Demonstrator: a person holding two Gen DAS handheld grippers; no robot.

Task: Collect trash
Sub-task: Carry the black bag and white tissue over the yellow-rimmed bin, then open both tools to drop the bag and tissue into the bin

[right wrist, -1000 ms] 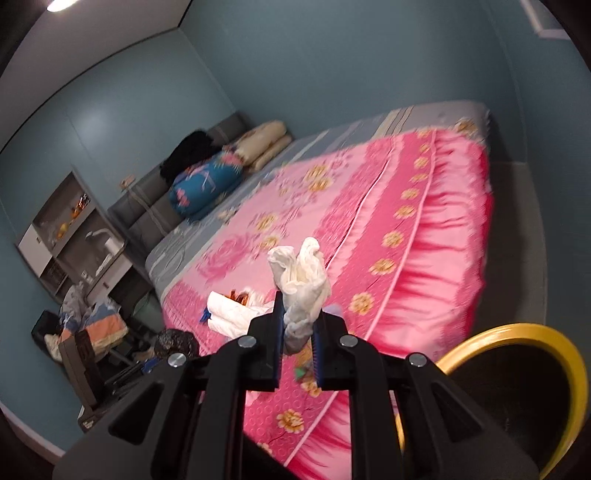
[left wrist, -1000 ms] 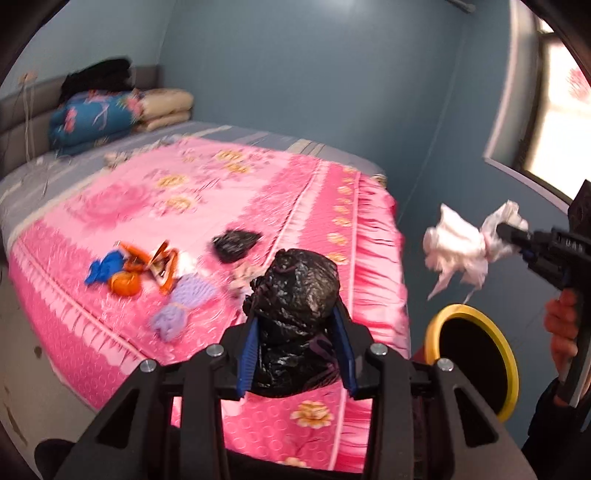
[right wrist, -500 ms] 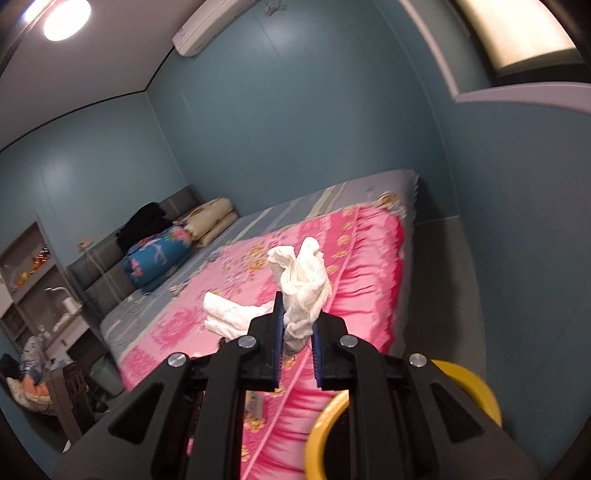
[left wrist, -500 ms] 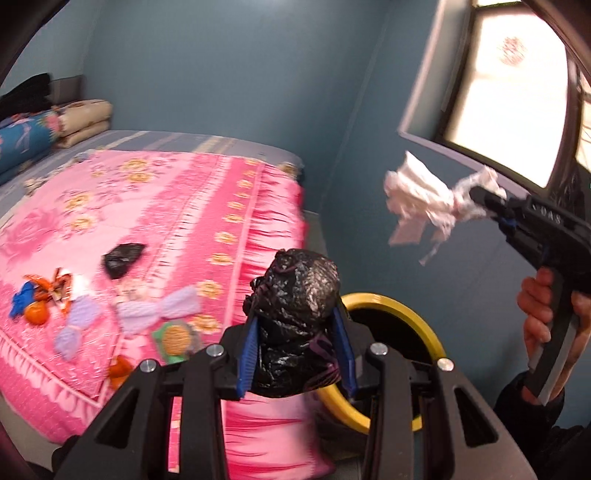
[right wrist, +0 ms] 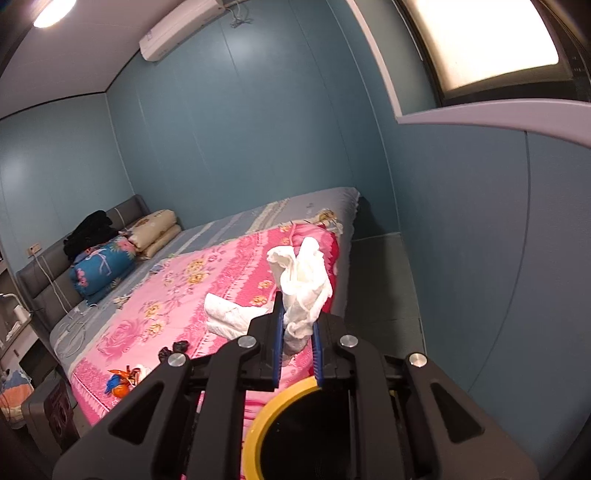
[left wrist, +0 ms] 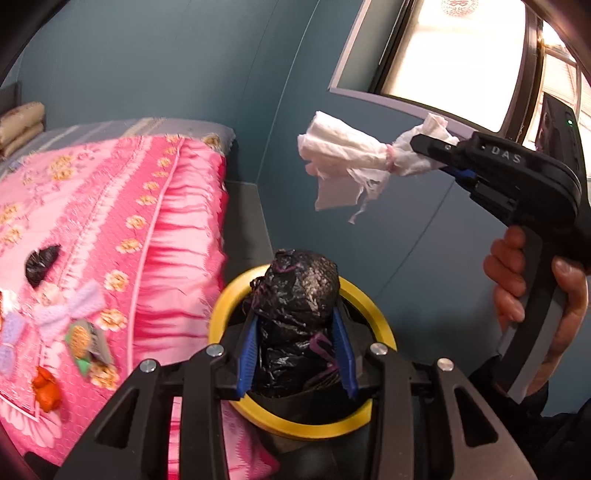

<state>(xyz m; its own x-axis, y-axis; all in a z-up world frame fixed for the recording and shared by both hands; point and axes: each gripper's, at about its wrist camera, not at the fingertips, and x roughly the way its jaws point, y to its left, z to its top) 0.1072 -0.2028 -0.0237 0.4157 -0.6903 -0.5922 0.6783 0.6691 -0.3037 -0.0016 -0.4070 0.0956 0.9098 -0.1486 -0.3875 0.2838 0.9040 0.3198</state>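
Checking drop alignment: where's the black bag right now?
Left wrist view, centre: the black bag is clamped in the left gripper, in front of the yellow-rimmed bin beside the bed.

This is a bedroom in a home: a bed (right wrist: 258,258) under a pink flowered blanket (left wrist: 92,221) fills the left of both views, with folded quilts (right wrist: 155,232) piled against the grey headboard (right wrist: 44,273) (middle left). Blue walls, a wall air conditioner (right wrist: 177,29) at upper centre-left, and a window (left wrist: 454,48) upper right.
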